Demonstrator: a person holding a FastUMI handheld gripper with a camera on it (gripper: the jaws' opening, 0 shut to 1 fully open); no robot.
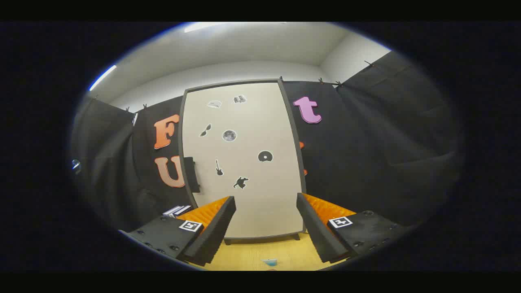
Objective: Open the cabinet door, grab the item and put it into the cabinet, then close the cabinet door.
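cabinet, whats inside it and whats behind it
The cabinet door is shut, so its inside is hidden. Behind it hangs the black cloth wall. The open tool holds nothing, its fingers spread in front of the door, whose handle is on the left edge.

The gripper has its fingers spread wide with nothing between them; bare table lies ahead up to the cabinet; the closed cabinet door blocks the way beyond; its handle juts at the door's left edge; a small object lies on the table between the fingers.
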